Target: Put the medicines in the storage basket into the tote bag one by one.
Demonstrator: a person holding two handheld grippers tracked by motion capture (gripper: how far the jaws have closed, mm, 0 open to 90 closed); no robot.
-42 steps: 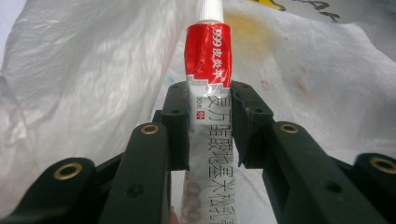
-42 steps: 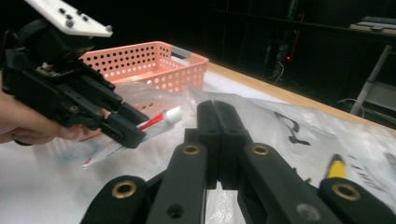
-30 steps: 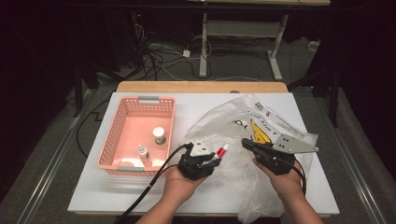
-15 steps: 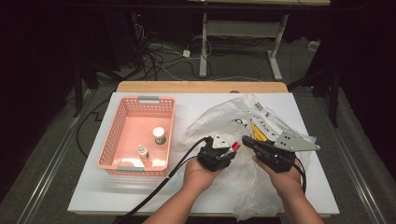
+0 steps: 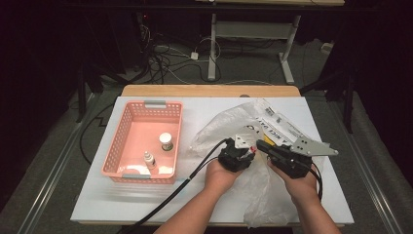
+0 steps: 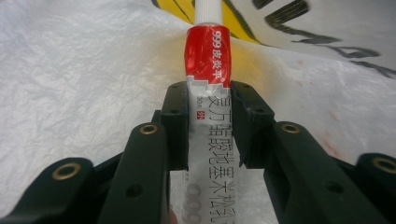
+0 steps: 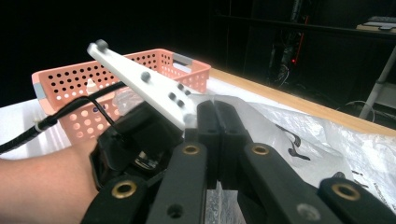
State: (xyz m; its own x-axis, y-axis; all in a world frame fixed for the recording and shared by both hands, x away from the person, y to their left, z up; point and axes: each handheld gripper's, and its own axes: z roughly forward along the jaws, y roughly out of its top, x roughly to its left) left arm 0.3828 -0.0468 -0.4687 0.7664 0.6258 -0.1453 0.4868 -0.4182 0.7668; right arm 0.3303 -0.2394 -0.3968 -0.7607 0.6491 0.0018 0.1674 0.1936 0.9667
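Observation:
My left gripper (image 6: pixel 208 126) is shut on a white ointment tube (image 6: pixel 205 51) with a red band and a white cap. The tube points away from me, over a crinkled clear plastic bag (image 6: pixel 70 70). In the high view the left gripper (image 5: pixel 243 148) sits at the bag's (image 5: pixel 229 126) middle, its tip almost touching the right gripper (image 5: pixel 260 145). The right gripper (image 7: pixel 215 116) has its jaws pressed together on a fold of the bag's (image 7: pixel 299 135) film, right beside the left gripper's black body (image 7: pixel 135 135).
A pink perforated basket (image 5: pixel 146 104) stands at the left of the white table top (image 5: pixel 97 204), with a white-capped jar (image 5: pixel 166 141) and a small dropper bottle (image 5: pixel 147 158) inside. A black cable (image 5: pixel 180 190) trails from the left gripper toward the table's front edge.
The left gripper has carried the tube to the right and slightly away, from the bag's left side to the right gripper's tip. The right gripper has stayed put.

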